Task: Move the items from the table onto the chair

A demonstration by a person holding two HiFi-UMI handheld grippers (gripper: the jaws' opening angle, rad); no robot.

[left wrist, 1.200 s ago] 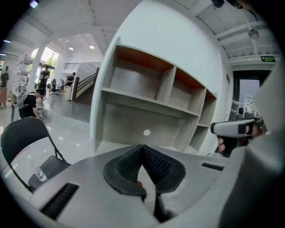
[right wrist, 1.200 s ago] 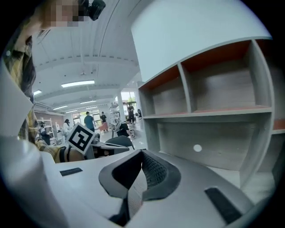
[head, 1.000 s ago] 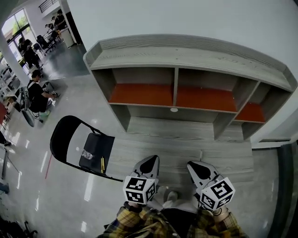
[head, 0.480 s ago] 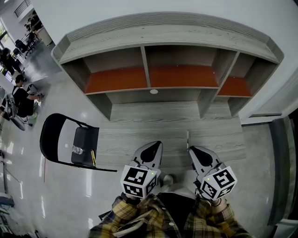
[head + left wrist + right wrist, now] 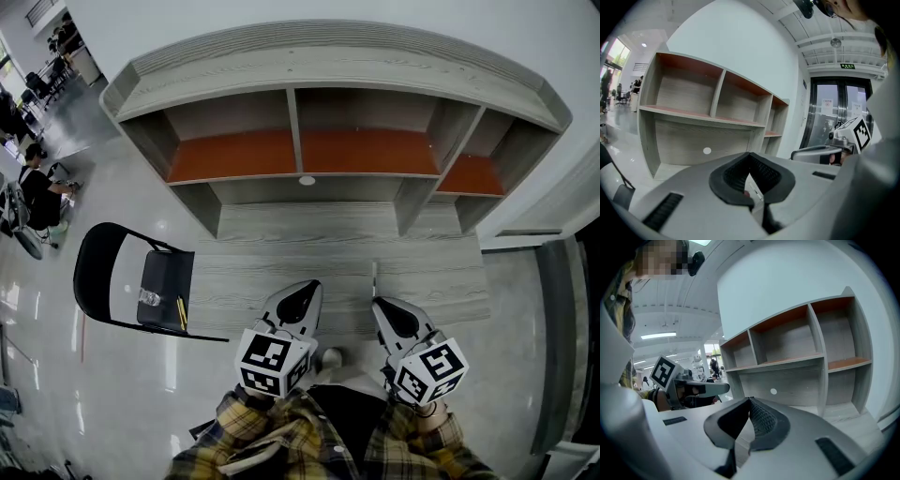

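Note:
A black folding chair (image 5: 98, 281) stands on the floor left of the grey wooden table (image 5: 281, 244). On its seat lie a small clear item (image 5: 148, 298) and a thin yellow one (image 5: 181, 312). A thin pale item (image 5: 373, 276) lies on the table near its front edge. My left gripper (image 5: 304, 287) (image 5: 750, 154) hangs shut over the table's front edge, with nothing in it. My right gripper (image 5: 378, 306) (image 5: 750, 400) sits beside it, also shut and holding nothing, just short of the pale item.
The table carries a shelf unit (image 5: 300, 103) with orange-brown boards, its compartments bare. A white round cap (image 5: 307, 180) sits in the back panel. People (image 5: 28, 178) are at the far left on the shiny floor. A glass door (image 5: 834, 122) is to the right.
The head view has swung from the chair toward the table, so the chair now sits further left. Both grippers stay shut and low in the view.

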